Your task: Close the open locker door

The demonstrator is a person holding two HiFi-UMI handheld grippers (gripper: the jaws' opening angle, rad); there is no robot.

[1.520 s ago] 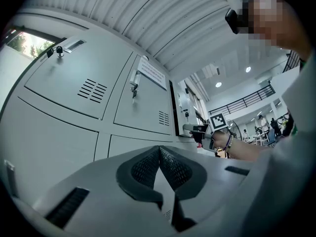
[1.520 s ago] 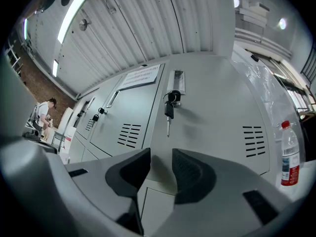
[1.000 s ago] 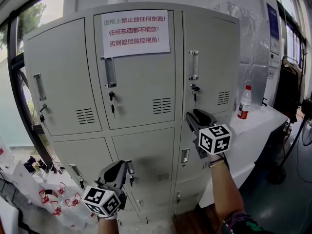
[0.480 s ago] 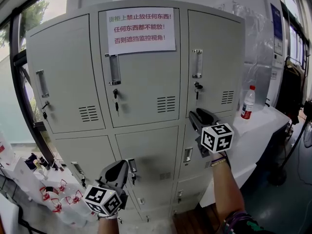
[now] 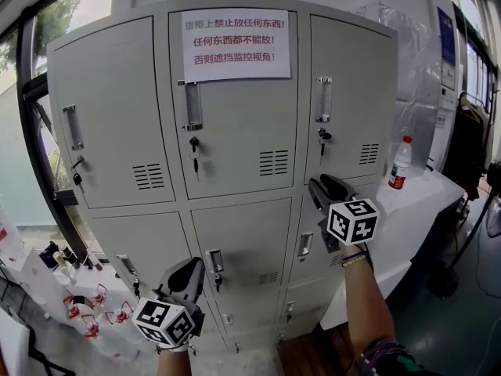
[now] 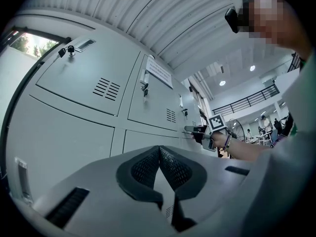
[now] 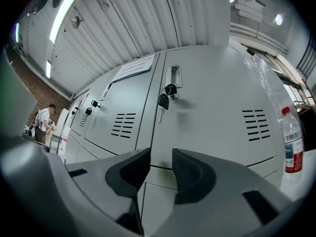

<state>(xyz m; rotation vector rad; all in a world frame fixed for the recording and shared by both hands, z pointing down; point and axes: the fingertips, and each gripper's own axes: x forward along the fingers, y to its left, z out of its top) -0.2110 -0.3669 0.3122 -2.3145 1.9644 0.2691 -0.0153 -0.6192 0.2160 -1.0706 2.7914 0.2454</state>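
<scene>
A grey locker cabinet (image 5: 235,131) fills the head view; every door that shows sits flush with its front. The top right door (image 5: 348,92) has a handle and keys (image 5: 322,137) hanging in its lock, seen close up as door (image 7: 212,107) and keys (image 7: 165,100). My right gripper (image 5: 315,185) is held at that door's lower edge, its jaws a little apart with nothing between them (image 7: 161,154). My left gripper (image 5: 194,263) hangs low in front of the middle row of doors, shut and empty (image 6: 159,149).
A white paper notice (image 5: 235,45) is stuck on the top middle door. A water bottle (image 5: 401,163) stands on a white table (image 5: 423,202) right of the lockers. Red and white clutter (image 5: 86,312) lies on the floor at the left, below a window.
The head view has swung, so the lockers sit further right and lower in the picture. Both grippers stay about where they were, their jaws unchanged.
</scene>
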